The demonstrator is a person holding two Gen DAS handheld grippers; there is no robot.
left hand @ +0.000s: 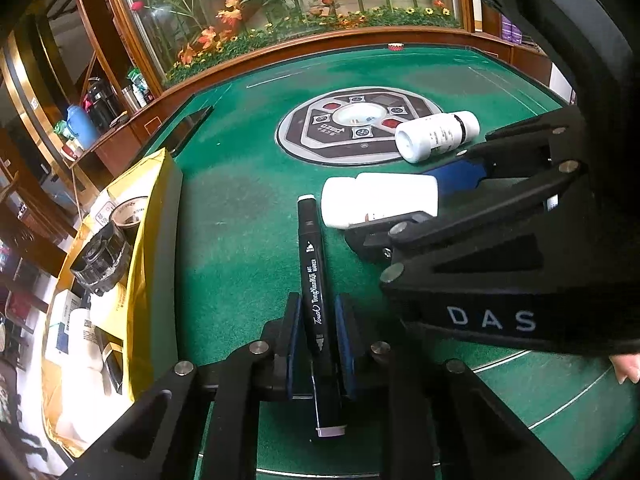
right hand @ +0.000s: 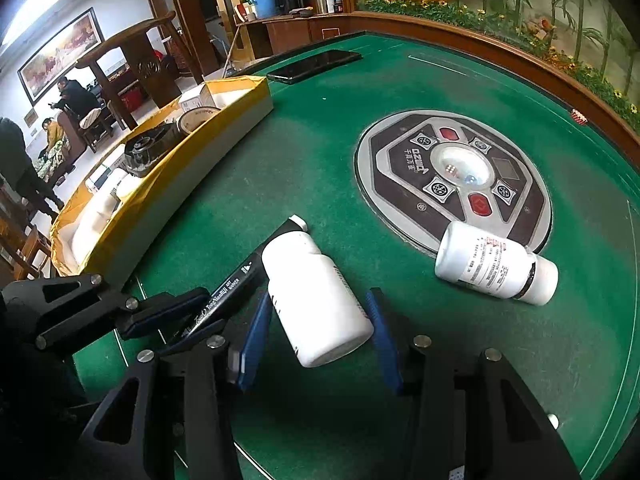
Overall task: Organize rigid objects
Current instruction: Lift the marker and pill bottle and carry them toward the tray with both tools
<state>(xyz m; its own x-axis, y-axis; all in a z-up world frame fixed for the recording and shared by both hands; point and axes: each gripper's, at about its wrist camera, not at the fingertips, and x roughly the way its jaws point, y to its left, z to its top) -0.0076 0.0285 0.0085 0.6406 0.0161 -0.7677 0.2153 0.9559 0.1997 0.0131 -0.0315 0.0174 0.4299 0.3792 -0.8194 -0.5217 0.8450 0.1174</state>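
Note:
A black art marker [left hand: 314, 280] lies on the green felt table [left hand: 240, 220], and my left gripper [left hand: 320, 336] is shut on its lower half. The right wrist view shows the same marker [right hand: 228, 288] held by the left gripper [right hand: 176, 320] at lower left. A white bottle [right hand: 320, 300] lies on its side between the blue pads of my right gripper [right hand: 320, 336], which press on both its sides. In the left wrist view the right gripper [left hand: 412, 204] straddles that bottle [left hand: 376, 200]. A second white bottle [right hand: 492, 268] with a label lies free to the right, on the console's edge.
A yellow-rimmed box [right hand: 192, 148] along the table's left edge holds tape rolls, white bottles and small cartons. A black phone [right hand: 316, 64] lies beyond it. The round dice console [right hand: 452, 180] sits mid-table. A wooden rim [right hand: 520, 56] bounds the felt. People sit in the room at far left.

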